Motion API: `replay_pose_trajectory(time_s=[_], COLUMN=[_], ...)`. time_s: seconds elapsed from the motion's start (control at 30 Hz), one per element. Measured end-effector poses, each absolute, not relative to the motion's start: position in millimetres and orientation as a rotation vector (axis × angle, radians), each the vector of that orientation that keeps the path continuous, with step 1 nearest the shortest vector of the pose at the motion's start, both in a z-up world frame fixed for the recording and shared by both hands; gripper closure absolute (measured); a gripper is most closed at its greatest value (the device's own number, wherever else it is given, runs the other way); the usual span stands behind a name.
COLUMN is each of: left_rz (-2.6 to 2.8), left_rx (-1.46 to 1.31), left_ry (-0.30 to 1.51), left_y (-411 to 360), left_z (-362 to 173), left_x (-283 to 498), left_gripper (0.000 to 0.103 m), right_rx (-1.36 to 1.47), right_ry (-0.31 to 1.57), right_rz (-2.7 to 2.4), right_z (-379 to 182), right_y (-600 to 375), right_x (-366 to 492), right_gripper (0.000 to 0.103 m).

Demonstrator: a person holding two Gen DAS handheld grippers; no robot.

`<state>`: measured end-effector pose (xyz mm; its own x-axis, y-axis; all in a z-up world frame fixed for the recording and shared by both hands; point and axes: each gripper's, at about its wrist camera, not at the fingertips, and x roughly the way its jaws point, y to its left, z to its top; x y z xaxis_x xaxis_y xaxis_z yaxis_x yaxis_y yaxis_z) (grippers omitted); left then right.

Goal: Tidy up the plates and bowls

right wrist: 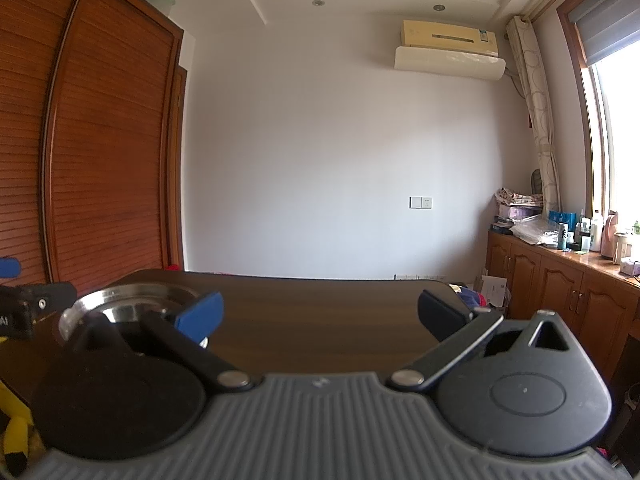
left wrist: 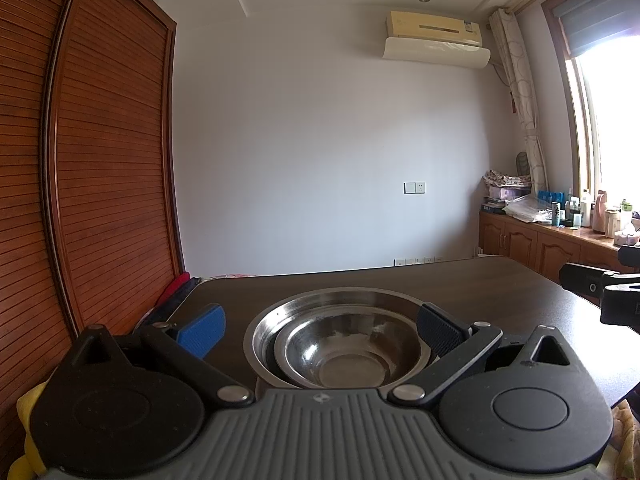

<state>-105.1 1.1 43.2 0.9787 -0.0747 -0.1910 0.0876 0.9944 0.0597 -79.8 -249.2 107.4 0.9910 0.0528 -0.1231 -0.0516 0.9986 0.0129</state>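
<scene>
2 steel bowls nested on worktop (left wrist: 500, 292).
Small bowl (left wrist: 344, 356) inside large bowl (left wrist: 280, 320); left gripper (left wrist: 320, 326) fingers apart around both; right gripper (right wrist: 320, 314) fingers apart, holding nothing.

Both wrist views face the far wall (left wrist: 320, 140), sharing the table (right wrist: 320, 312).

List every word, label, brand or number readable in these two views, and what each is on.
"AI": white letters on the left gripper's black body, cut off at the right wrist view's edge.
Air conditioner sticker: too small to read.
Bottles on the cabinet: labels blurred.
Nothing else is readable.
</scene>
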Motion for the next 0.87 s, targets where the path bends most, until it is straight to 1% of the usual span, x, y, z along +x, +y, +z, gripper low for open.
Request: replay_pose_trajectory(time_s=[0.87], left_rz=[-0.083], left_rx=[0.068], left_ry=[0.189], left_y=[0.5], left_z=[42.5], left_x=[-106.7], left_gripper=[0.000], right_rx=[0.009], right_ry=[0.127], right_rz=[0.048], right_z=[107.1], right_y=[-247.6], right_x=[-78.7], right_gripper=[0.000])
